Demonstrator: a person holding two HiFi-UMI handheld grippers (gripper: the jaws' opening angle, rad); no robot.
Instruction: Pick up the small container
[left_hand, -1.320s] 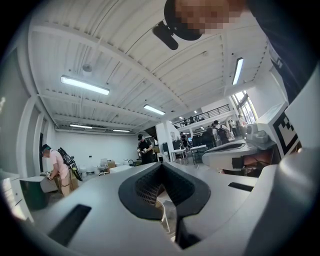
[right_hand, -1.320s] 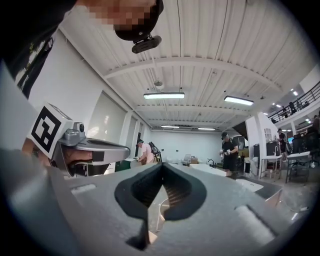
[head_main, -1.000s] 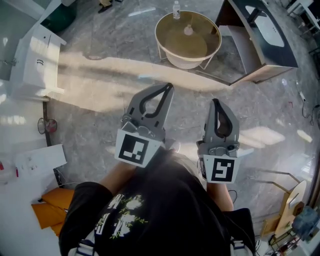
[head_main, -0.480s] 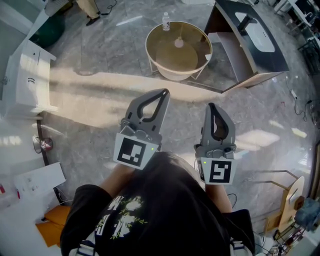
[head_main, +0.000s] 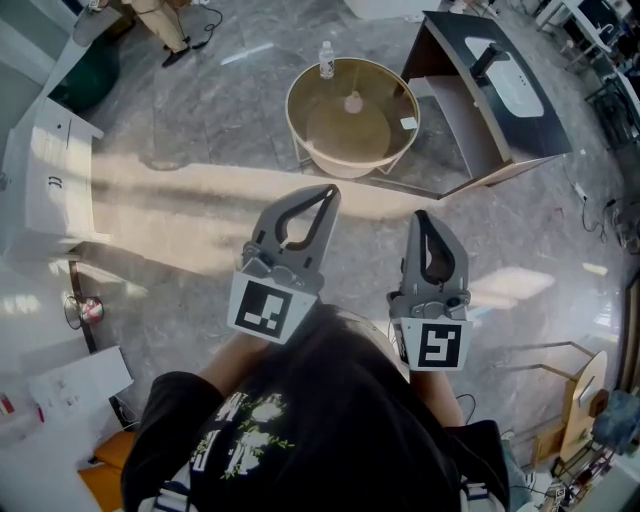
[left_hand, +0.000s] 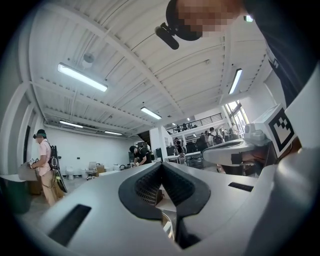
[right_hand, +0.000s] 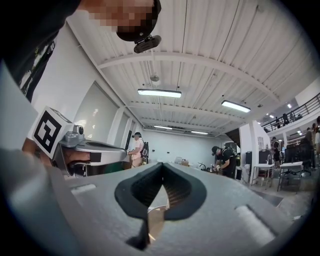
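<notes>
Small container (head_main: 353, 102) sits at the centre of a round tan bench (head_main: 325, 132), with a clear bottle (head_main: 326, 58) at the far rim, well ahead of a person on a marble floor (head_main: 500, 230). The left gripper (head_main: 328, 192) and right gripper (head_main: 424, 216), side by side, have their fingers closed on nothing.

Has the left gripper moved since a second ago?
Yes. The left gripper has gone forward, toward the round table: in the head view, the stretch of floor between its tips and the table is shorter.
</notes>
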